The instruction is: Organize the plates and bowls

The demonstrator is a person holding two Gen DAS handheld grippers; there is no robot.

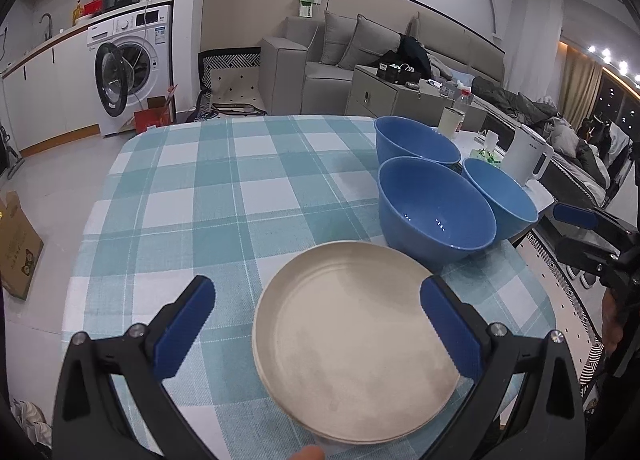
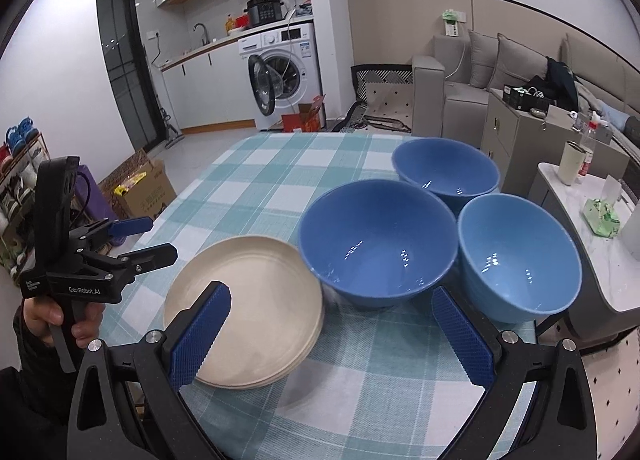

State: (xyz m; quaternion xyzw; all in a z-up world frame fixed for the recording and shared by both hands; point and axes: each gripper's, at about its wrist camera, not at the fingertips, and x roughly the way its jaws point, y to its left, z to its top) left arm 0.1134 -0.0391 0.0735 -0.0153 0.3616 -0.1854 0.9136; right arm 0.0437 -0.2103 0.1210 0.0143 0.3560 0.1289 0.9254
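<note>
A stack of cream plates [image 1: 354, 330] is sitting near the front edge of the tabletop [image 1: 208, 195], which is covered in a teal and white checked cloth. The edges of several plates are showing along the stack's near side in both views. Three blue bowls are standing in a tight cluster just beyond and to the right of the plates: the nearest blue bowl [image 2: 378, 242] is just beside the stack's far right rim, perhaps touching it, a lighter blue bowl [image 2: 520, 258] is sitting to its right near the tabletop's edge, and a third blue bowl [image 2: 446, 167] is standing behind them. All three are upright and empty.

The left gripper [image 1: 316, 326] is hovering above the plates with its blue-padded fingers [image 1: 184, 326] standing wide apart, one showing over the bare cloth to the left of the stack and the other over the stack's right part; nothing is being gripped. In the right wrist view a hand [image 2: 60, 318] is holding this tool at the left. The right gripper [image 2: 332, 336] is hanging above the tabletop in front of the bowls, its fingers [image 2: 464, 336] also spread wide and clamping nothing.

A white kettle [image 1: 528, 155] and a tumbler [image 2: 572, 161] are standing on a side table [image 2: 600, 244] to the right.
</note>
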